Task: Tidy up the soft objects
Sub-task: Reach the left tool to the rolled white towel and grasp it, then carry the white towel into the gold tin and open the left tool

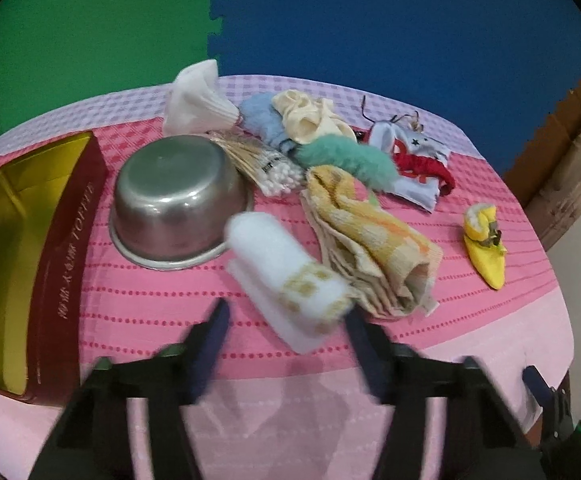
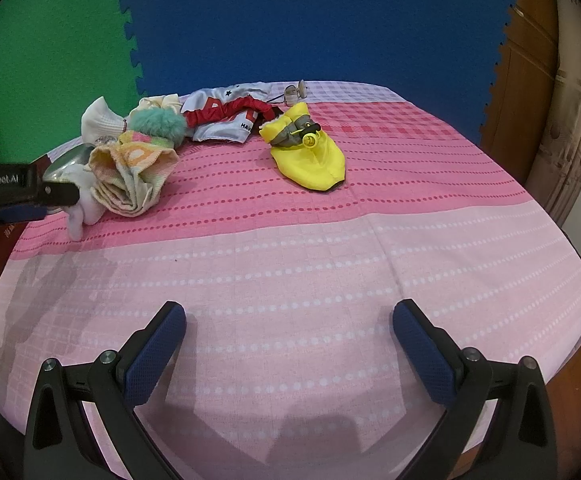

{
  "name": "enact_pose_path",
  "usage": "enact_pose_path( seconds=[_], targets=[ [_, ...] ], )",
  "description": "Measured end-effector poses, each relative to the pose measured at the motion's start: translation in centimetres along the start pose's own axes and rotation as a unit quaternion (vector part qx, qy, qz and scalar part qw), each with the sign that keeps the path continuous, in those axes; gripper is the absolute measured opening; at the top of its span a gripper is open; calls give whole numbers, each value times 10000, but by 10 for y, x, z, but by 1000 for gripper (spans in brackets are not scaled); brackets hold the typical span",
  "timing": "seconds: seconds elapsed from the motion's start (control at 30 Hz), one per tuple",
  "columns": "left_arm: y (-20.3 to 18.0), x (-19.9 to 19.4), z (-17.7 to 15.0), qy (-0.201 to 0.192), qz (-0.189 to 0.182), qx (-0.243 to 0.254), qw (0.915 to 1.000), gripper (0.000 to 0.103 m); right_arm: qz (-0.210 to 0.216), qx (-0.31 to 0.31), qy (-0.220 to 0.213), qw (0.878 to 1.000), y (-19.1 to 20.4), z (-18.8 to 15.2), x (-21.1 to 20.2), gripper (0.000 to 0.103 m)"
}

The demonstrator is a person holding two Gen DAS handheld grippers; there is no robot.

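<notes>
The left gripper [image 1: 286, 320] hangs with its jaws spread wide around the near end of the white towel [image 1: 286, 276], which lies on the tablecloth [image 1: 150, 300] beside the steel bowl [image 1: 174, 204] and box [image 1: 18, 256]. The right gripper [image 2: 290, 332] waits agape over bare cloth. This looks like the pickup step: next, pinch the towel and carry it boxward.

Left hand-held gripper [image 1: 286, 316] jaws wide apart, blurred, right hand-held gripper [image 2: 289, 322] jaws spread wide, holding nothing
</notes>
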State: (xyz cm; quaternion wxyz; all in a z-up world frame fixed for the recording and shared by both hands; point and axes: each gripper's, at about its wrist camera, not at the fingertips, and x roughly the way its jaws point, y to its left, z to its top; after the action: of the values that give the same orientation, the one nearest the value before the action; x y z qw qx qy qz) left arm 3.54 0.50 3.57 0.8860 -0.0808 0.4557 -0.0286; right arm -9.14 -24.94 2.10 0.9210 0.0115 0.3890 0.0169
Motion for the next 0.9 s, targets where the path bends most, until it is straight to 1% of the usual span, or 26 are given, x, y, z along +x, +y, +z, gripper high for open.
enact_pose_path(
  seconds=[0.03,0.17,0.3,0.5,0.67,0.77,0.83,0.9],
  targets=[
    [0,0,-1,6,-55,-13,10000,25,0,5,-1,10000,0,0,0,103],
    [-1,-10,-6,-180,-90,66,9998,20,-8,-8,3,10000,0,0,0,103],
    [4,-33,-11,-391,-219,-1,9990,19,-17,-12,11,10000,1,1,1,103],
    [21,-84,-15,-728,-319,-33,9968,19,-24,-20,20,10000,0,1,2,103],
    [50,-124,-5,-1062,-58,-65,9943,19,-145,-85,112,9998,4,3,5,103],
    [77,-140,7,-1235,248,-158,9919,19,-148,-99,189,9997,4,4,6,103],
    [96,-143,14,-1261,447,-230,9907,19,-161,-63,289,9994,3,8,8,103],
    [116,-138,20,-1160,590,-361,9908,19,-213,26,400,9990,0,14,10,103]
  ],
)
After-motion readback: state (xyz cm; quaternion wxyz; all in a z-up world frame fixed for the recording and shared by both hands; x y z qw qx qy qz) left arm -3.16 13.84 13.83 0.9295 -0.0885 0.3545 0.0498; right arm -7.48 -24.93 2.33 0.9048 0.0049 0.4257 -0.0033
